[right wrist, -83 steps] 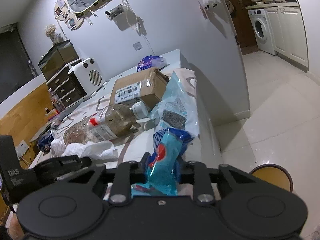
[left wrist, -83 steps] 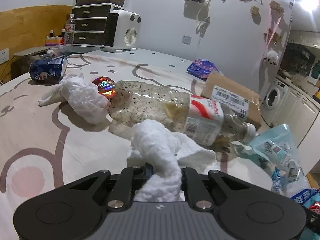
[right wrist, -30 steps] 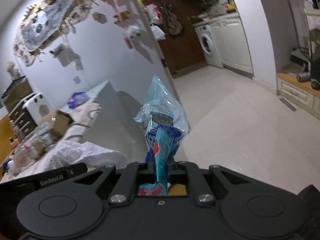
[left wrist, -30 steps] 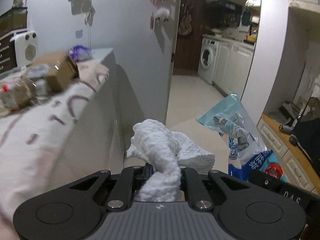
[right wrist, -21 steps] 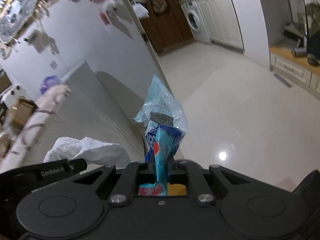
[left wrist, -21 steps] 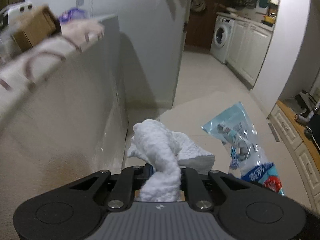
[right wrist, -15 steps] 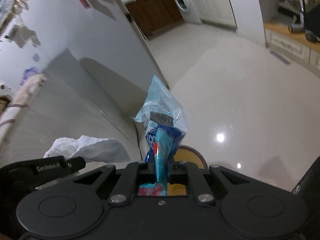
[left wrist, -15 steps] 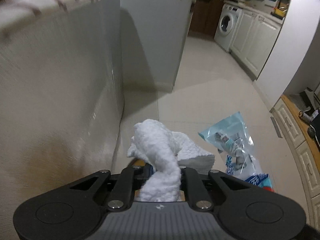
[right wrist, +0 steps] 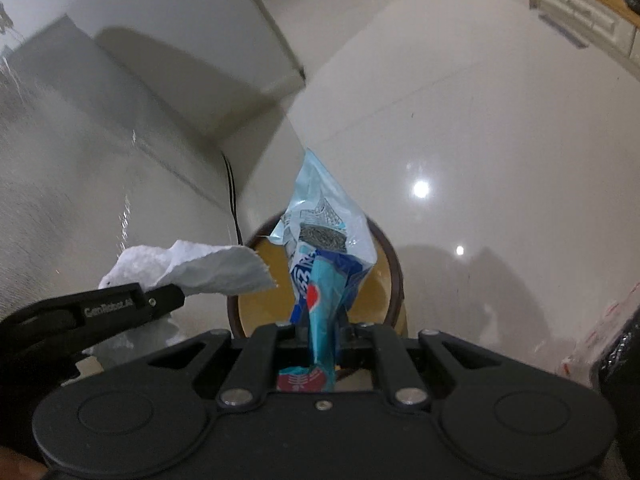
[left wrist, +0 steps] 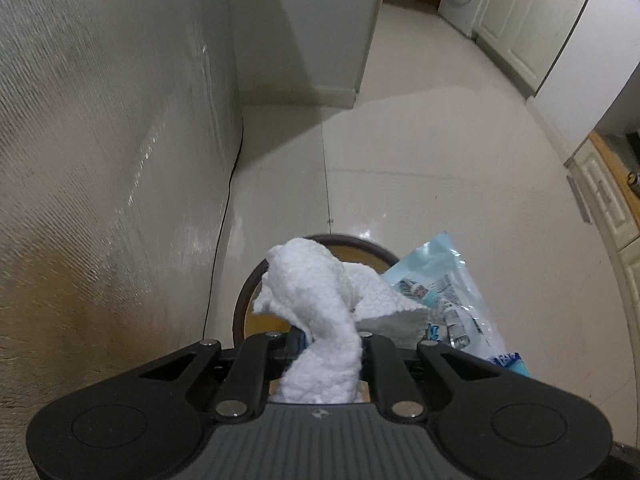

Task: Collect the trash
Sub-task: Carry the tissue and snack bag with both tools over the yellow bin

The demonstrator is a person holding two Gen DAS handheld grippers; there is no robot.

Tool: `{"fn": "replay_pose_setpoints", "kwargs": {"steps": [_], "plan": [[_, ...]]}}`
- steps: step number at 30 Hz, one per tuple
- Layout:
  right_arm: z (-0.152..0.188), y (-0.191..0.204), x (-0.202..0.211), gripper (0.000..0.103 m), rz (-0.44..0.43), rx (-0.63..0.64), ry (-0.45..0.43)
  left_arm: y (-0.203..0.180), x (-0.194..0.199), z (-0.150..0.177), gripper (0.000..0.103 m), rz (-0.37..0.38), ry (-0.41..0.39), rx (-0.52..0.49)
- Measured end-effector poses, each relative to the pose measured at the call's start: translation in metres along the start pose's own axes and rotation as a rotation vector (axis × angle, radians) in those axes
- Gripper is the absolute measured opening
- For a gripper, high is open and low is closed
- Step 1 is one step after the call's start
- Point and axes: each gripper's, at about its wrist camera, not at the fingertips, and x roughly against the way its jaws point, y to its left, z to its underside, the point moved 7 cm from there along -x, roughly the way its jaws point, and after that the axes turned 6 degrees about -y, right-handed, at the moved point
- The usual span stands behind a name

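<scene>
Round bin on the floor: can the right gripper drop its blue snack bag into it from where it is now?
Probably yes. The right gripper, shut on the blue snack bag, points down at the round bin, whose opening looks uncovered. The crumpled paper towel in the left gripper hangs to one side.

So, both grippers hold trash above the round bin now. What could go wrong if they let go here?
The blue snack bag in the right gripper reaches toward the bin's far rim, so it may catch there or slide out. The white tissue in the left gripper spreads sideways toward the near rim; being light, it could drift onto the floor.
</scene>
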Motion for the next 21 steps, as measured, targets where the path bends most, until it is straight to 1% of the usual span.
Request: {"fn": "replay_pose_setpoints", "kwargs": {"steps": [5,9,13,16,21], "plan": [[-0.003,0.005,-0.035,0.01,0.03,0.023,0.09,0.001,-0.03,0.011,0.014,0.0,0.054,-0.045],[-0.006,0.003,-0.049,0.01,0.032,0.022,0.107,0.007,-0.049,0.013,0.016,0.005,0.088,-0.056],[-0.008,0.004,-0.069,0.01,0.047,0.019,0.143,0.013,-0.065,0.015,0.016,0.008,0.115,-0.068],[-0.001,-0.001,-0.071,0.011,0.058,0.031,0.168,0.016,-0.077,0.014,0.016,0.008,0.134,-0.065],[-0.002,-0.004,-0.093,0.012,0.084,0.052,0.214,0.022,-0.097,0.018,0.016,0.002,0.179,-0.073]]}}
